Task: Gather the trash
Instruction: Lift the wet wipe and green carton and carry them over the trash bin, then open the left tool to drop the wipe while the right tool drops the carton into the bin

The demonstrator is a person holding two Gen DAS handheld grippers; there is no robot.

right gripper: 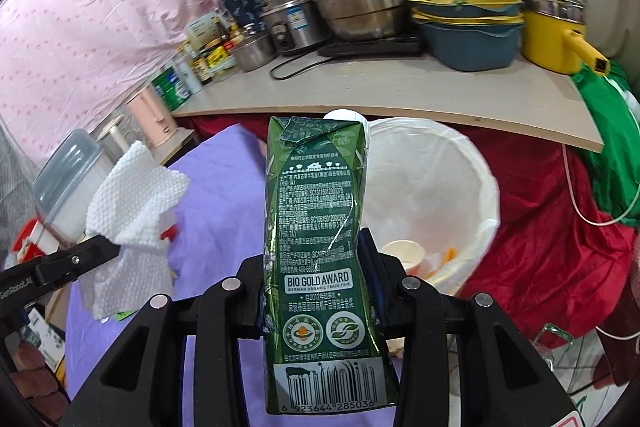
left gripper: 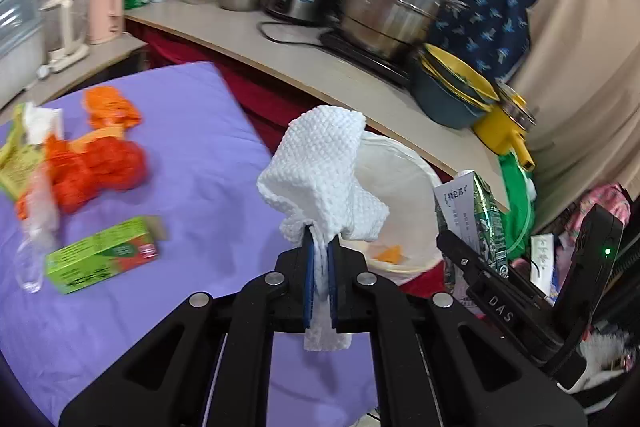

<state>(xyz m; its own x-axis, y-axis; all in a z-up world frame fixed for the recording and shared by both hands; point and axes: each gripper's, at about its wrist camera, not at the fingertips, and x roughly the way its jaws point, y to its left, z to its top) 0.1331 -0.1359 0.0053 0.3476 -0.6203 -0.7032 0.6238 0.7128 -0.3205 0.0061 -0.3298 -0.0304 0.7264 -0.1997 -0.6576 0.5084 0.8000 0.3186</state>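
The left gripper (left gripper: 320,259) has its jaws clenched on a crumpled white dimpled paper towel (left gripper: 320,171). At its 2 o'clock, the right gripper (right gripper: 316,267) jaws grasp a dented, creased green milk carton (right gripper: 316,227) upright, before the white-lined round trash bin (right gripper: 472,179).

Bin (right gripper: 486,187) right of bed (left gripper: 192,131), shelf (right gripper: 400,87) behind, cup (right gripper: 402,253) in bin

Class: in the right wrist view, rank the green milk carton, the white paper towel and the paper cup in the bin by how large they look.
1. Green milk carton, though it sits in the right tongs nearest the lens, which inflates it.
2. White paper towel, held by the left tongs.
3. Paper cup, inside the bin, partly hidden.
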